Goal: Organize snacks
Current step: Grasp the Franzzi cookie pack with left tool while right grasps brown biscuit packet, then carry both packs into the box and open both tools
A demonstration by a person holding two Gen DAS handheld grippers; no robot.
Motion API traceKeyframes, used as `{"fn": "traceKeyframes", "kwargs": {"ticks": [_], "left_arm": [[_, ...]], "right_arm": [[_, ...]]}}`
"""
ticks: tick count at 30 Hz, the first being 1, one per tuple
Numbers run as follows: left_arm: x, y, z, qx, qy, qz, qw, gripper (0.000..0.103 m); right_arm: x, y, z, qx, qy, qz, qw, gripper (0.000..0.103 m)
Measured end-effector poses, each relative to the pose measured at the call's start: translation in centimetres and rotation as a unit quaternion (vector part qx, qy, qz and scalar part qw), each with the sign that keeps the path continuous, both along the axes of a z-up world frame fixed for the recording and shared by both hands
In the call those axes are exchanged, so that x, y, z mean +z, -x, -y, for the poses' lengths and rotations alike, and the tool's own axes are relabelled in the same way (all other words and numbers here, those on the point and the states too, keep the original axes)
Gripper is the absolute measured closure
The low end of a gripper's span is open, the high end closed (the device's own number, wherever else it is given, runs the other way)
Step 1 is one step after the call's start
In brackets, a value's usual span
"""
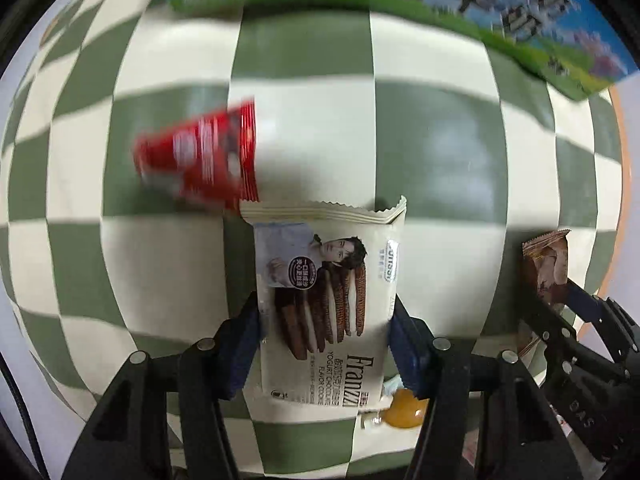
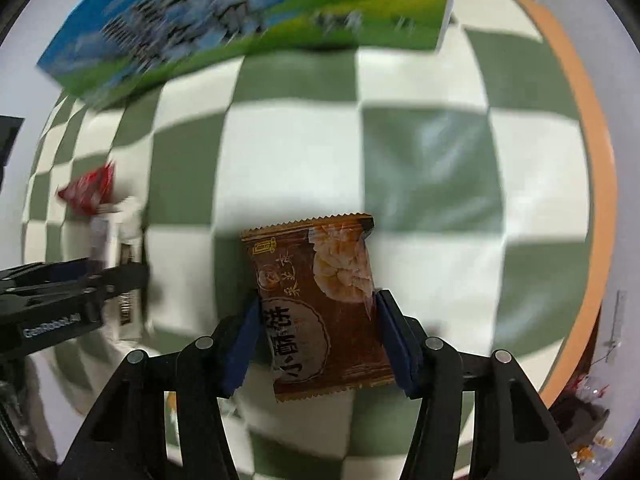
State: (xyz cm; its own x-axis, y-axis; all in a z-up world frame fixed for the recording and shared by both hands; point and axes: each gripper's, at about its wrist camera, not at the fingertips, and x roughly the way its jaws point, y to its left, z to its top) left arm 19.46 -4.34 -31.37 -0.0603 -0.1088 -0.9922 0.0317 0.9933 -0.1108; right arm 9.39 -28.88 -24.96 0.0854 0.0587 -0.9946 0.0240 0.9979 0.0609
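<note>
My left gripper (image 1: 324,304) points down over the green-and-white checked cloth (image 1: 432,140), shut on a cream Franzzi cookie pack (image 1: 328,280) whose two sides its blue pads press. My right gripper (image 2: 316,300) is shut the same way on a brown pastry pack (image 2: 320,304). A red snack packet (image 1: 200,160) lies blurred on the cloth, just beyond the cream pack. In the right wrist view the red packet (image 2: 86,192) is at the far left, past the other gripper's black arm (image 2: 72,292).
A large blue-and-green printed box (image 1: 480,12) stands at the far side of the cloth and shows again as the box (image 2: 240,20). A small orange item (image 1: 404,412) lies under the cream pack. The table's orange edge (image 2: 588,160) runs along the right.
</note>
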Motion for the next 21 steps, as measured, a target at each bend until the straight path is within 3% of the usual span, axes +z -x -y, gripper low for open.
{"fn": "traceKeyframes", "kwargs": {"ticks": [8,17,19,21], "left_arm": [[-2.2,-0.7,0.1,-0.008,-0.002,-0.007,0.9999,0.045],[-3.1,-0.6,2.0,-0.009,-0.005,-0.007,0.9999,0.045],[-2.6,-0.7,1.7,-0.006,-0.003,-0.003,1.0000,0.045],[-1.7,-0.7,1.2,0.001,-0.002,0.005,1.0000,0.046]], "right_arm": [[-0.5,-1.4,2.1,-0.029,-0.021,-0.009,0.999,0.040],[-2.0,-4.0,2.5,-0.046,-0.026,-0.021,0.998,0.025],[-2.7,-4.1,1.8,-0.050,-0.024,-0.016,0.998,0.025],[-2.6,-4.2,1.7,-0.045,-0.014,-0.011,0.999,0.033]]}}
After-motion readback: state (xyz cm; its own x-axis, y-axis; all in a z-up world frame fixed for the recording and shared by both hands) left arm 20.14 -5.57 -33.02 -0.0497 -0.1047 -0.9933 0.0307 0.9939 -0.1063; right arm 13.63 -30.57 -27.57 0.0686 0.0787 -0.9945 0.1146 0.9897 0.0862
